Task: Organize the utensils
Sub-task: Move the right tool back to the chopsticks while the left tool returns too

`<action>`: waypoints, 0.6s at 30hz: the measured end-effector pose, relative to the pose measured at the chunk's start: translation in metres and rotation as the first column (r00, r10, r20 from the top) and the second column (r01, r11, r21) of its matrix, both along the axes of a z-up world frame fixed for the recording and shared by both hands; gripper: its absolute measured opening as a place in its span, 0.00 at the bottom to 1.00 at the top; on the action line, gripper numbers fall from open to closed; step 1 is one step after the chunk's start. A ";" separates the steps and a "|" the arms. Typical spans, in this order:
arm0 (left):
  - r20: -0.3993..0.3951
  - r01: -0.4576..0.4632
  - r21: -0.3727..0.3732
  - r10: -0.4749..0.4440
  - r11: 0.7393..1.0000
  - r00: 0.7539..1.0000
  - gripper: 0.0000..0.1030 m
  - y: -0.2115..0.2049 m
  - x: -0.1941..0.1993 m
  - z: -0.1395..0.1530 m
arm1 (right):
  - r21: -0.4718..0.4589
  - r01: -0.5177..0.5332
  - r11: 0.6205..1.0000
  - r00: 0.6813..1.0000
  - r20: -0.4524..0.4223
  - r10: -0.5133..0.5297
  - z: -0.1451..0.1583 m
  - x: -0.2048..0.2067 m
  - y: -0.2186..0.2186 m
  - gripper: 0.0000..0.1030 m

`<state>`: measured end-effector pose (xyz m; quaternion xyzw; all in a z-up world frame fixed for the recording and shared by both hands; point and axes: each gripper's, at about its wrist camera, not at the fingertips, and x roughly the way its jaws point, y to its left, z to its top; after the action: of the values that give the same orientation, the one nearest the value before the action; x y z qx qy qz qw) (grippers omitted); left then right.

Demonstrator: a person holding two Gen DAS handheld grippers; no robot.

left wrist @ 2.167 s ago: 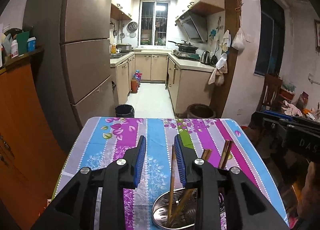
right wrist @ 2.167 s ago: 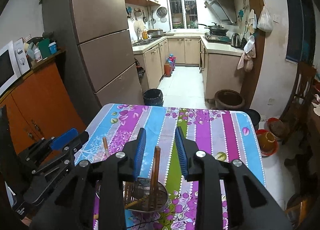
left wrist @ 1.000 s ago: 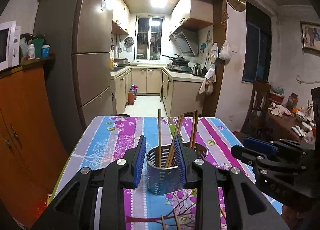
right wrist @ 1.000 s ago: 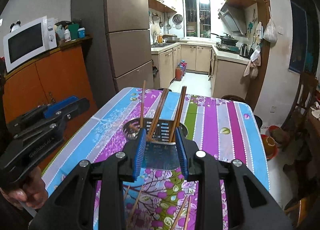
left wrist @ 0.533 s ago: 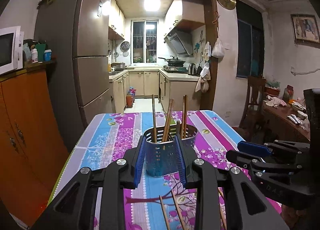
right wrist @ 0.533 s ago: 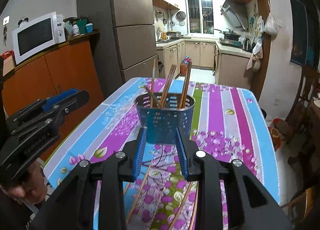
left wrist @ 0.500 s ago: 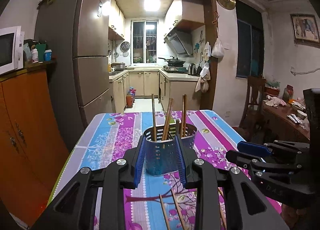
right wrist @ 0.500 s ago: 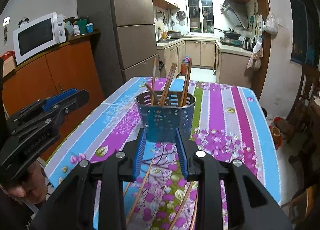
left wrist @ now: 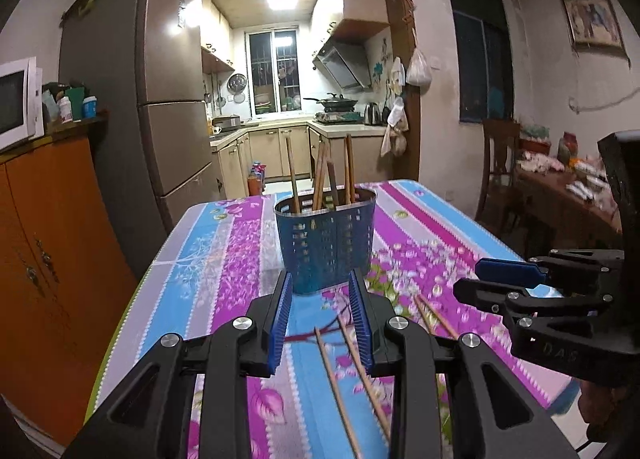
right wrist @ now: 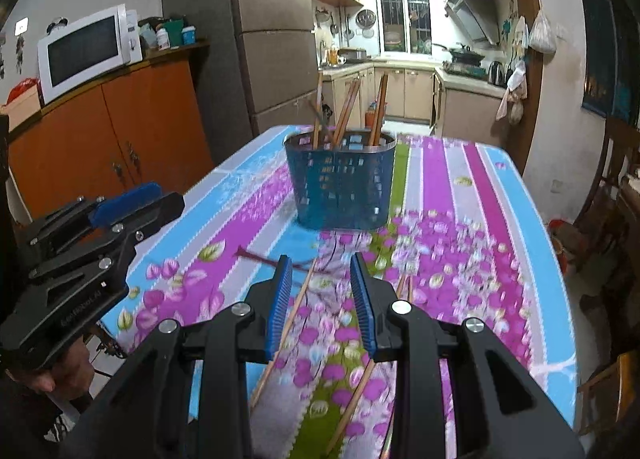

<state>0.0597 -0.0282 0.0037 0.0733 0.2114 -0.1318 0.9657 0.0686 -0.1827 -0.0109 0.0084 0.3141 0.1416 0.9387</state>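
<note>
Both of my grippers have dropped lower and drawn back toward my edge of the table since a moment ago, so the holder (left wrist: 326, 243) now stands ahead of them instead of between the left one's fingers. Loose chopsticks (left wrist: 348, 375) lie flat on the flowered tablecloth (left wrist: 224, 259), on my side of the holder, and these are what I judge I must gather next. Their long axes run roughly away from me, toward the holder, fanning slightly. Under my left gripper (left wrist: 322, 319) two sticks pass between and just right of the fingers, in line with the way the gripper points. Under my right gripper (right wrist: 322, 299) one stick (right wrist: 286, 331) slants below the left finger and another (right wrist: 356, 391) below the right one, with more (right wrist: 404, 287) just beyond on the right.

Each gripper has its jaws partly spread with nothing between the pads; neither holds a stick. The blue perforated holder stands upright near the middle of the table, with several chopsticks (right wrist: 348, 111) already leaning in it. Either gripper is close to a stick; the left seems better lined up, since its nearest stick lies almost along its pointing line. A grip across the stick would call for turning the wrist or coming down from above. Behind the table are a tall fridge (left wrist: 168, 99) and the kitchen.
</note>
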 end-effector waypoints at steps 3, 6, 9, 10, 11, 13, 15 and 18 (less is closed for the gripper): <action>-0.010 0.010 0.015 -0.010 1.000 1.000 0.30 -0.001 -0.010 -0.011 | 0.020 -0.013 1.000 0.999 -0.036 0.014 -0.017 -0.011 0.001 0.28; -0.014 0.004 0.032 -0.004 0.999 1.000 0.31 0.001 -0.020 -0.023 | 0.011 -0.005 1.000 0.999 -0.046 0.005 -0.030 -0.022 0.003 0.28; -0.037 0.002 0.032 -0.001 0.999 0.999 0.31 0.003 -0.026 -0.034 | 0.017 0.000 1.000 0.998 -0.059 0.001 -0.039 -0.031 0.003 0.28; -0.046 0.002 0.035 0.000 0.999 0.999 0.31 0.005 -0.029 -0.040 | 0.016 0.004 1.000 0.998 -0.059 -0.003 -0.042 -0.034 0.002 0.28; -0.050 0.002 0.038 0.000 0.999 0.999 0.31 0.006 -0.032 -0.045 | 0.006 0.012 1.000 0.998 -0.054 -0.011 -0.045 -0.039 0.002 0.28; -0.052 0.007 0.042 -0.004 0.999 0.999 0.31 0.009 -0.039 -0.054 | -0.006 0.018 1.000 0.999 -0.046 -0.018 -0.049 -0.046 0.001 0.28; -0.047 0.019 0.052 -0.016 0.998 0.999 0.31 0.010 -0.047 -0.065 | -0.011 0.022 1.000 0.999 -0.046 -0.022 -0.056 -0.056 0.000 0.28; -0.040 0.035 0.101 -0.031 0.994 0.999 0.31 0.009 -0.058 -0.085 | -0.035 0.022 0.999 0.999 -0.040 -0.023 -0.067 -0.071 -0.001 0.28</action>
<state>0.0014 -0.0194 -0.0813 0.1233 0.2354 -0.1380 0.9541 -0.0028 -0.1837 -0.0783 -0.0013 0.3350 0.1253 0.9338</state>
